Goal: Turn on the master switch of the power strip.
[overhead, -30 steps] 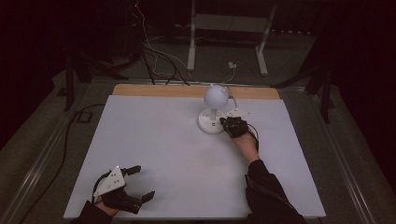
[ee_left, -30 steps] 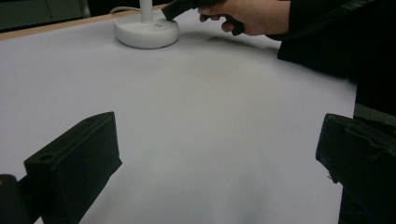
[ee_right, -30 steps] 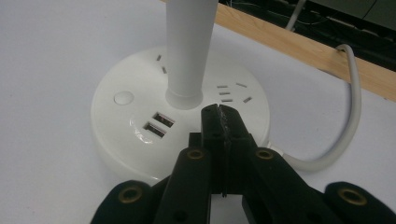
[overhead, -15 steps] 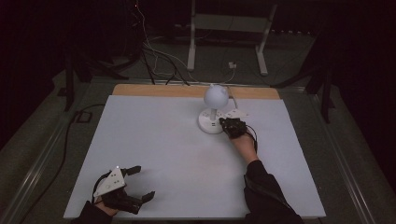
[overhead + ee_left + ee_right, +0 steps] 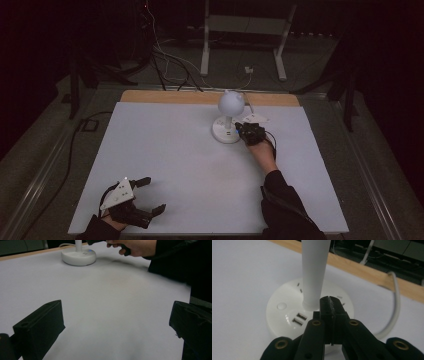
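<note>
From above, we see a white lamp [image 5: 229, 120] standing near the far edge of the white table [image 5: 165, 170], its round base just left of our right gripper [image 5: 242, 131], which touches or nearly touches that base. Our left gripper [image 5: 145, 196] sits at the near left corner, well apart from the lamp, jaws spread wide with nothing between them.

In the left gripper view, our two black jaws stand far apart over bare table, and the lamp base [image 5: 78, 257] shows far off beside the right hand [image 5: 135, 246].

In the right gripper view, our jaws are pressed together, gripping nothing, their tips over the base [image 5: 287, 312] just beside the stem [image 5: 314, 272]. A white cord [image 5: 395, 312] curves off the base's right side.
</note>
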The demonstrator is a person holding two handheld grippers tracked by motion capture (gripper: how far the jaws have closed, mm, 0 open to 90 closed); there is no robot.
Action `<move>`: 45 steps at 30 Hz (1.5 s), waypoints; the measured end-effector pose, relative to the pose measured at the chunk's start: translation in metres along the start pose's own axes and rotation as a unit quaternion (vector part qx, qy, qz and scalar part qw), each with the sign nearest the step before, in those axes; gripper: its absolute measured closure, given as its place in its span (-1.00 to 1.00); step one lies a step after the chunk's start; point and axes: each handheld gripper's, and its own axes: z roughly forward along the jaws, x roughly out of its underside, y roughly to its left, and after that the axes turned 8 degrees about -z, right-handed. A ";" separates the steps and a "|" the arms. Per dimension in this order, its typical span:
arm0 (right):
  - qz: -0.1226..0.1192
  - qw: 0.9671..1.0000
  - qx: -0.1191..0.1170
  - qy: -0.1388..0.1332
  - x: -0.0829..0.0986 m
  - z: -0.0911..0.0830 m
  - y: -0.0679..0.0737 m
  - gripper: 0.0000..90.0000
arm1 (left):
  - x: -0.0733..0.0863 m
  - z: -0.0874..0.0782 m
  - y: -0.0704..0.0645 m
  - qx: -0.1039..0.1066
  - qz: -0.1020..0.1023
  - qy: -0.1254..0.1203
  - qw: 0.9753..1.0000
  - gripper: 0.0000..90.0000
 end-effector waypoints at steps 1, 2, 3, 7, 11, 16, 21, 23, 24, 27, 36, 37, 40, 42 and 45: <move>0.000 1.000 0.000 -0.002 -0.001 -0.002 -0.001 0.98 | 0.000 0.000 0.000 0.000 0.001 0.000 1.000 -1.00; 0.002 1.000 0.000 -0.005 -0.002 -0.003 -0.002 0.92 | 0.000 0.000 0.000 0.000 0.001 0.000 1.000 -1.00; 0.006 1.000 -0.001 -0.006 -0.003 -0.005 -0.004 0.84 | 0.000 0.000 0.000 -0.001 0.000 0.000 1.000 -1.00; 0.007 1.000 -0.005 -0.006 -0.003 -0.009 -0.003 0.65 | 0.000 -0.001 0.001 -0.002 -0.001 -0.001 1.000 -1.00; 0.007 1.000 -0.014 -0.002 -0.002 -0.012 -0.001 0.44 | 0.000 -0.001 0.000 -0.002 0.000 -0.001 1.000 -1.00; 0.014 0.999 -0.032 0.000 -0.004 -0.017 0.000 0.01 | -0.001 -0.001 0.000 -0.002 0.000 -0.001 1.000 -1.00; 0.013 0.999 -0.053 0.001 -0.004 -0.022 0.004 -0.30 | -0.001 -0.001 -0.001 -0.002 0.001 -0.002 1.000 -1.00; 0.014 0.998 -0.059 -0.002 -0.004 -0.024 0.004 -0.42 | -0.001 -0.001 -0.001 -0.002 0.001 -0.002 1.000 -1.00; 0.017 0.997 -0.071 -0.005 -0.004 -0.027 0.004 -0.63 | -0.001 -0.001 -0.001 -0.002 0.001 -0.002 1.000 -1.00; 0.019 0.997 -0.081 -0.004 -0.005 -0.029 0.004 -0.82 | -0.001 -0.001 -0.001 -0.002 0.002 -0.002 1.000 -1.00; 0.022 0.993 -0.112 0.017 -0.005 -0.039 0.007 -1.00 | -0.001 -0.001 -0.001 0.000 0.002 0.001 1.000 -1.00; 0.021 0.993 -0.114 0.016 -0.005 -0.040 0.007 -1.00 | -0.001 -0.001 -0.001 0.000 0.002 0.001 1.000 -1.00; 0.020 0.992 -0.120 0.015 -0.004 -0.045 0.010 -1.00 | -0.001 -0.001 -0.001 0.001 0.002 0.000 1.000 -1.00; 0.015 0.992 -0.121 0.017 -0.003 -0.049 0.011 -1.00 | -0.001 -0.001 -0.002 0.001 0.002 0.000 1.000 -1.00; 0.017 0.992 -0.126 0.016 0.000 -0.054 0.014 -1.00 | -0.001 -0.001 -0.002 0.001 0.003 -0.001 1.000 -1.00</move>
